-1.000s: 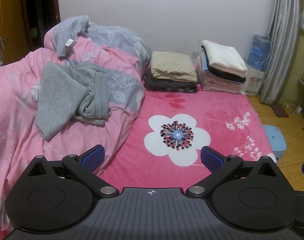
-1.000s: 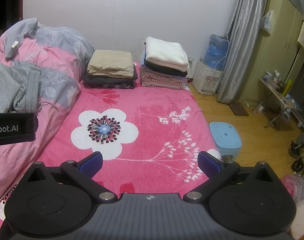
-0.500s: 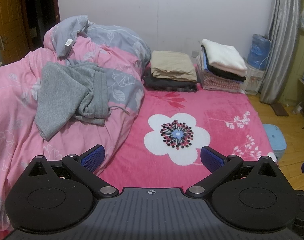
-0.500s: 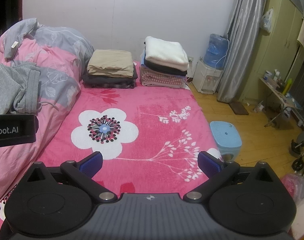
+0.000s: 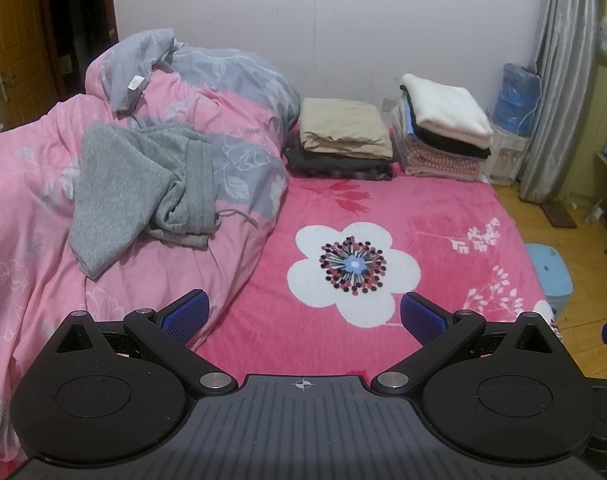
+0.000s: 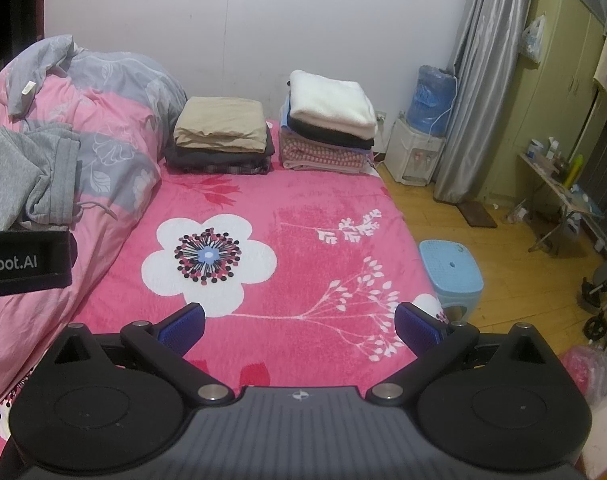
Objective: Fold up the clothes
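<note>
Left wrist view: grey garment (image 5: 143, 188) crumpled on the pink quilt (image 5: 31, 216), upper left of the frame — up and left of the left gripper (image 5: 303, 314); long axis runs upper right to lower left; fingers (image 5: 185, 314) spread, holding nothing.
Right wrist view: same garment (image 6: 27, 176) at far left edge, well apart from the right gripper (image 6: 301, 322); fingers spread, empty.
Nearer hand: left — my judgement.

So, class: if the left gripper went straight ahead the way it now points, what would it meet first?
Probably the pink bed cover, near the white flower print. The left gripper is open and empty, nothing lies between, and the crumpled grey garment is off to its left. Depth is uncertain.
</note>
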A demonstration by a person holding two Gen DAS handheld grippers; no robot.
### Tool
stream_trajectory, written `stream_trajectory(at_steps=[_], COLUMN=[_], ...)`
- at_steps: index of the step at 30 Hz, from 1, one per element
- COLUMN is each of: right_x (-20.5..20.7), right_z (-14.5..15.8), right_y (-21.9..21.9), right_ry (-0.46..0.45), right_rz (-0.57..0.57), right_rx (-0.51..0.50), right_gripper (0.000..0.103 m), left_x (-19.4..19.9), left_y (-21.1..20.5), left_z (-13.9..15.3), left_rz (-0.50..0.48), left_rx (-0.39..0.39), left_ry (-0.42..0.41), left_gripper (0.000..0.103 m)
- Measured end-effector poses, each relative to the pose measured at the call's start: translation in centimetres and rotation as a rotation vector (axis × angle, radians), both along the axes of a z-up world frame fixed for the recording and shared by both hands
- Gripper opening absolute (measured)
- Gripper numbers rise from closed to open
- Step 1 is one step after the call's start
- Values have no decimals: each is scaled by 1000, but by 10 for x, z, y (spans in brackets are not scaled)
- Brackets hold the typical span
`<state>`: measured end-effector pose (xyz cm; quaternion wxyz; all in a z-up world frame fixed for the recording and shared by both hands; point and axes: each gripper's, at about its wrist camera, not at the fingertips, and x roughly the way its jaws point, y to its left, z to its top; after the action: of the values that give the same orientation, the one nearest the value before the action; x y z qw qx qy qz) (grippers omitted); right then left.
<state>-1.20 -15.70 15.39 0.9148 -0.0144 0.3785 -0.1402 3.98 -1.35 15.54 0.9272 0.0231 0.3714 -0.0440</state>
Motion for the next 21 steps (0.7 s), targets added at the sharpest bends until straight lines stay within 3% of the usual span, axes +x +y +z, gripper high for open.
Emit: stream_trajectory(at_steps=[21], right_x=[2], right_z=[-2], right_y=[-1], right_ry=[5], right_rz=[-1], right_rx=[2], right_gripper=[103], left_x=[2], left_y=[-1], left_z=[-3], left_rz=[4], left_rx=[1], left_ry=[18], left_gripper=[103])
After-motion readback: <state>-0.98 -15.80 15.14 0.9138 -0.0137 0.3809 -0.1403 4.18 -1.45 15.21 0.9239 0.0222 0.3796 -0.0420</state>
